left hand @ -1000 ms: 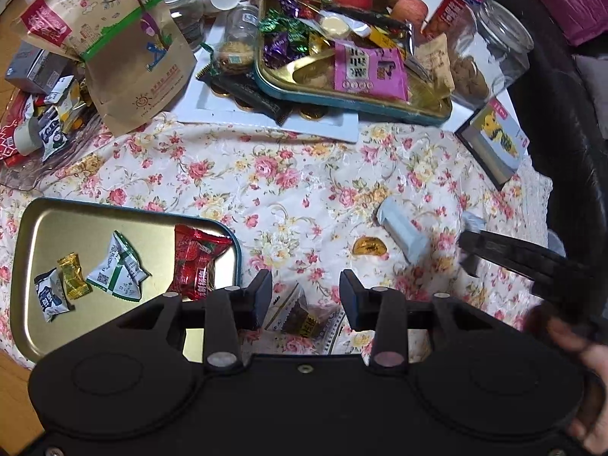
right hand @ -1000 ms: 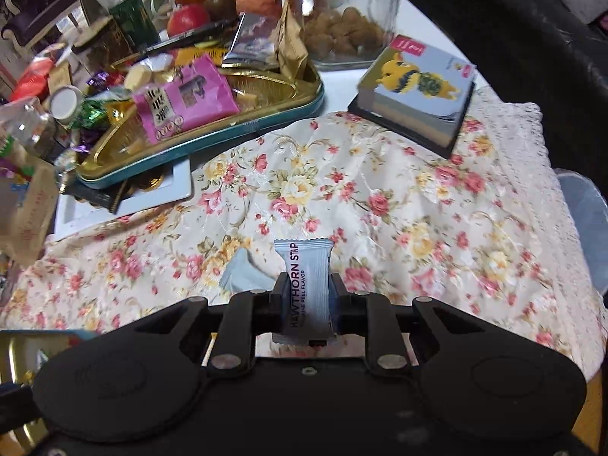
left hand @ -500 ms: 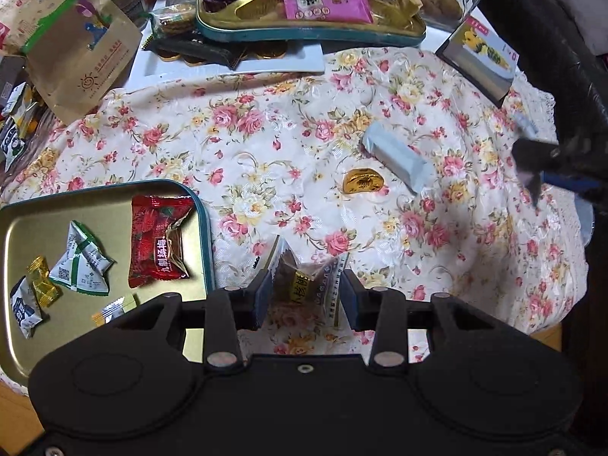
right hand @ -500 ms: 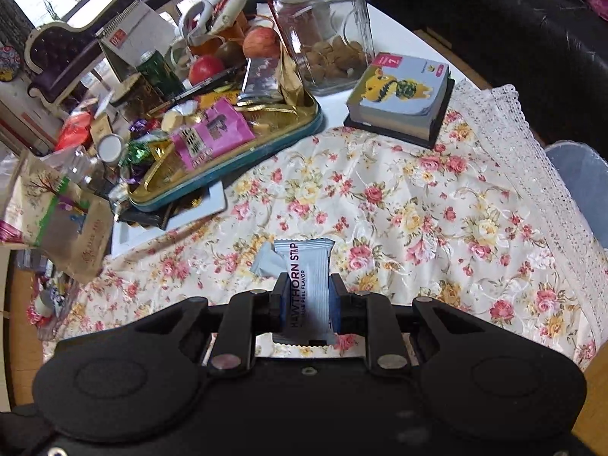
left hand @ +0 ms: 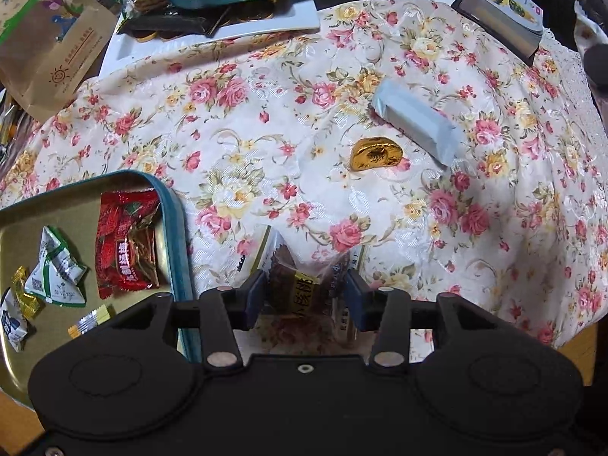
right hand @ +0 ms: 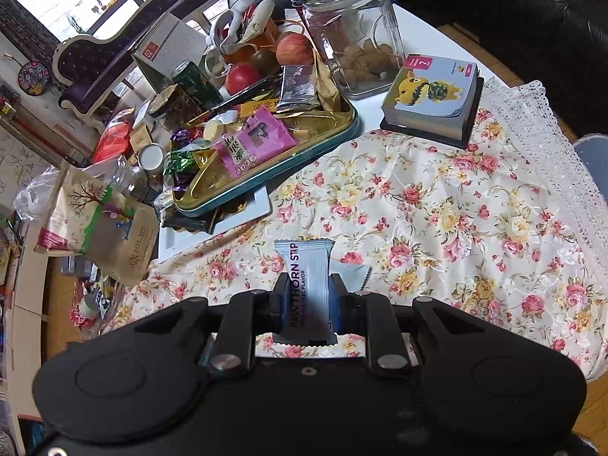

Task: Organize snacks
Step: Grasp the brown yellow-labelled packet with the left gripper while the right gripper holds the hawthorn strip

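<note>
The left gripper (left hand: pixel 304 298) has dropped around the clear-wrapped brown snack (left hand: pixel 304 285) on the floral cloth (left hand: pixel 266 114), jaws apart, while the right gripper (right hand: pixel 307 304) keeps its grey hawthorn strip packet (right hand: pixel 306 285) pinched aloft, both probably bound for the gold tin tray (left hand: pixel 176 228).

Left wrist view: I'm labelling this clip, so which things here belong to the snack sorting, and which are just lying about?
Part of the job:
left gripper, around a brown snack
near tray with its red packet
gold candy
grey bar
right gripper, shut on a hawthorn strip

Lying about:
paper bag
book
jar
apples
</note>
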`<state>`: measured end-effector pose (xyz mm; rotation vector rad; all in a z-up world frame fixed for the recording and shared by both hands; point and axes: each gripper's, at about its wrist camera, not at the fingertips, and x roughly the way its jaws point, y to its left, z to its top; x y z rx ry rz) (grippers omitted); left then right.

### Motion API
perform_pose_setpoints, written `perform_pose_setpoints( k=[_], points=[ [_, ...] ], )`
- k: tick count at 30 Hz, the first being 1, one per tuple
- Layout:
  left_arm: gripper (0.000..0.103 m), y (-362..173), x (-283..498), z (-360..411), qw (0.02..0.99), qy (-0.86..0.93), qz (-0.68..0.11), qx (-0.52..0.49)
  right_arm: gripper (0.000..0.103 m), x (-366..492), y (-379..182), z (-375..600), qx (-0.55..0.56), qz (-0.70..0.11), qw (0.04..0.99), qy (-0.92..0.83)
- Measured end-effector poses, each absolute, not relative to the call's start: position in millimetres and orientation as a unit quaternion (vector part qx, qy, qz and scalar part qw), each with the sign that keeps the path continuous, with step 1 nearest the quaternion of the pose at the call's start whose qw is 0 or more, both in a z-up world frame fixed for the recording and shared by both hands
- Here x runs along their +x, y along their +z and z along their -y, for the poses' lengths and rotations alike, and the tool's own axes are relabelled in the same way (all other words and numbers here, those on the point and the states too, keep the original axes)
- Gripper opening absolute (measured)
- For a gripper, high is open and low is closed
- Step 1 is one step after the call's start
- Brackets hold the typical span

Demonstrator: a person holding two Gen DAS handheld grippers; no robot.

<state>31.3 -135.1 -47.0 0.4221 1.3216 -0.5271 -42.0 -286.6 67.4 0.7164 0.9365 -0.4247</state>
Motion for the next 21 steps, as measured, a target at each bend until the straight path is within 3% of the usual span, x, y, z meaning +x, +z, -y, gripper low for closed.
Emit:
perform_pose_setpoints(
  k=[13, 21],
  points=[
    [0.062, -54.8, 20.0, 156.8, 0.763, -0.231, -0.558, 0.231, 0.022, -44.2, 66.9, 292.5, 0.359, -0.429, 0.803, -0.206],
    [0.061, -52.6, 22.8, 155.5, 0.764, -0.231, -0.561, 0.220, 0.022, -43.4, 66.5, 292.5, 0.357, -0.432, 0.803, -0.204]
  ],
)
